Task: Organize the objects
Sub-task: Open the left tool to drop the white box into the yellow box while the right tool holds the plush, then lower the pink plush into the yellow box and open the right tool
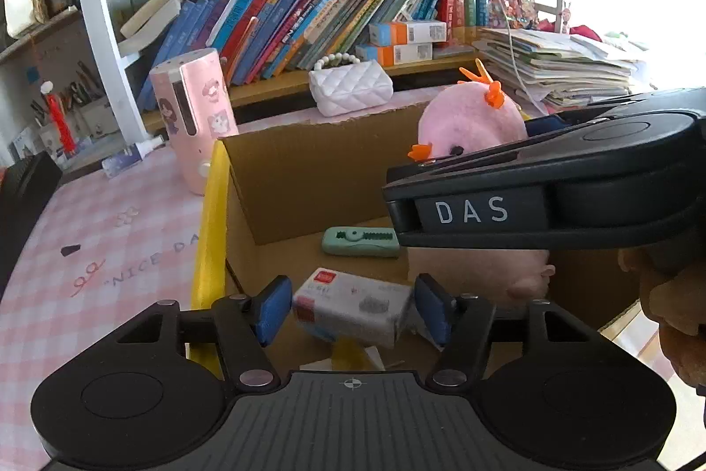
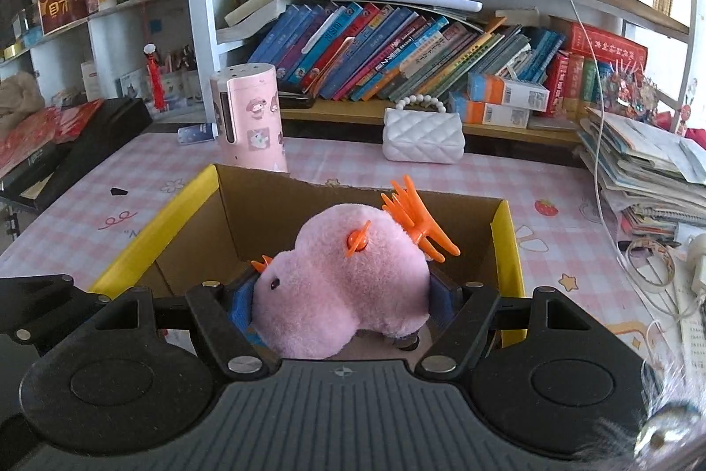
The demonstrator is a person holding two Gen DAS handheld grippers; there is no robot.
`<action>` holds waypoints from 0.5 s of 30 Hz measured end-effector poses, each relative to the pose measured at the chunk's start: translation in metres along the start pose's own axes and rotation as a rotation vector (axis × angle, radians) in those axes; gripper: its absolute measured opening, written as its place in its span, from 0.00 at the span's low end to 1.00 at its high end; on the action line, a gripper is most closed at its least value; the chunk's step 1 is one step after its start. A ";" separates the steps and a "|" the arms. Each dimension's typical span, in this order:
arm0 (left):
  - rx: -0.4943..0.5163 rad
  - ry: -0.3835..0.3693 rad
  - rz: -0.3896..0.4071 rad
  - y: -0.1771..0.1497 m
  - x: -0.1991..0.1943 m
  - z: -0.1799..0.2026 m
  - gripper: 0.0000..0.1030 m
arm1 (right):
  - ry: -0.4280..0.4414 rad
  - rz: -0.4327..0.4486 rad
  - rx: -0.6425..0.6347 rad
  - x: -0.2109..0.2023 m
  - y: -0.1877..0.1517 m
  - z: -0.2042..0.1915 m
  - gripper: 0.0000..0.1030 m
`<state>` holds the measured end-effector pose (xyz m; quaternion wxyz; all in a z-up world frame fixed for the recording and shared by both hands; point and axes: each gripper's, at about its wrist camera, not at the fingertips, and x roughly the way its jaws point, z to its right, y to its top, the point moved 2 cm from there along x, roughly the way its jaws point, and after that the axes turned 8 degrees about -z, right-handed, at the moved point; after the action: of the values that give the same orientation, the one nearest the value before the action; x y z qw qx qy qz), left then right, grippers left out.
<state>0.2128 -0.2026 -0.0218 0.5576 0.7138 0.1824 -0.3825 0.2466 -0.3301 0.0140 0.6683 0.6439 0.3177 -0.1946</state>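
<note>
Cardboard box [image 2: 273, 206] beside pink canister [image 2: 251, 118]

Two matching handheld grippers, both matte black plastic. The left gripper [image 1: 353, 312] has a broad ribbed deck at its base, marked at the front edge with a small white crosshair symbol. On either side of the deck sits a rounded housing with a shallow circular recess. From the deck, angled black link bars run forward, pinned with round silver screw heads, and carry two fingers faced with blue textured pads [image 1: 271, 310]. The right gripper [image 2: 342, 305] has the same ribbed deck, crosshair mark, silver pivots and blue pads. Seen from the side, its outer shell bears the white letters "DAS" on a flat panel.
</note>
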 end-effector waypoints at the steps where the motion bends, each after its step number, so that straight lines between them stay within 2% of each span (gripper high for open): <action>1: -0.003 0.005 0.006 0.000 -0.001 -0.001 0.69 | 0.000 0.001 -0.004 0.000 0.000 0.000 0.69; 2: -0.009 0.011 0.017 0.001 -0.003 -0.002 0.73 | 0.003 0.001 -0.007 0.001 0.001 0.000 0.69; 9: -0.015 0.031 0.095 0.005 -0.025 -0.006 0.75 | 0.028 0.022 -0.013 -0.004 0.009 -0.001 0.69; 15: -0.007 0.068 0.111 -0.002 -0.037 -0.007 0.79 | 0.075 0.020 -0.053 -0.004 0.015 -0.011 0.69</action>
<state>0.1899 -0.1894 0.0050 0.5742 0.7333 0.1627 -0.3259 0.2519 -0.3180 0.0276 0.6749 0.6358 0.3409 -0.1550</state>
